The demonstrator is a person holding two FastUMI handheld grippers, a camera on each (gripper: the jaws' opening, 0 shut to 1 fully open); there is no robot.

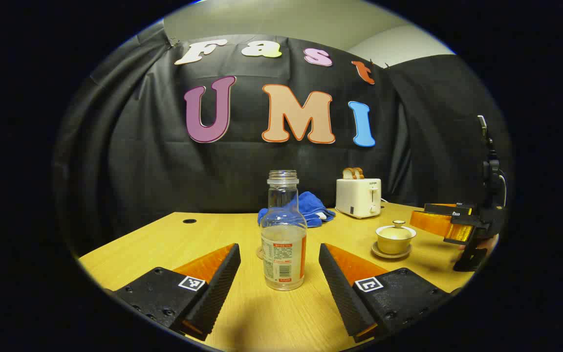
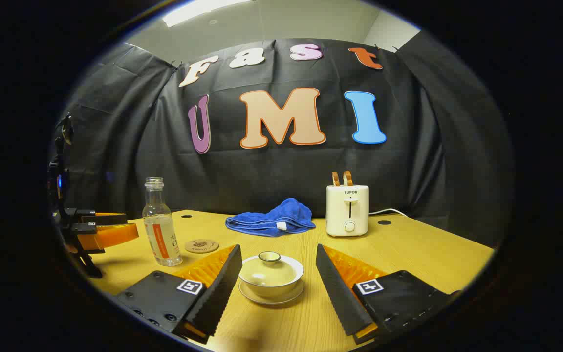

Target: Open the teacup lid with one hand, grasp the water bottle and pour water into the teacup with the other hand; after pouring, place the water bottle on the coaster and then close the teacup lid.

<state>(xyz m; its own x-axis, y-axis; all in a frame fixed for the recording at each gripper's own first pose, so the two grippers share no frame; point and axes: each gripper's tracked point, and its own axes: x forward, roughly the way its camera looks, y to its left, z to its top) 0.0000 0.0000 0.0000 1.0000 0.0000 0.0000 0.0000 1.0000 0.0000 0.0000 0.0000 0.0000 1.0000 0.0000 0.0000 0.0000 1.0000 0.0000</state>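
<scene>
The teacup (image 2: 270,279) sits on its saucer (image 2: 271,296) near the front of the bench (image 2: 408,254), its lid (image 2: 269,257) on and the knob pointing straight up. In the right gripper view the right tongs (image 2: 278,283) are spread wide, one finger on each side of the cup, neither touching it and nothing held between them.

The water bottle (image 1: 284,232) stands upright on the bench, its long axis vertical and its open, capless mouth facing up; a little water shows in the lower part behind the label. In the left gripper view the left tongs (image 1: 279,283) are also wide open, with the bottle standing between the two fingers and a clear gap on each side, so they grip nothing.

The round coaster (image 2: 202,245) lies flat on the bench just beside the bottle, on its toaster side. A blue cloth (image 2: 271,219) lies crumpled farther back, and a white toaster (image 2: 347,210) with two slices of bread in its slots stands near it. In the left gripper view the teacup is well to the right of the bottle, with the right tongs just beyond it.
</scene>
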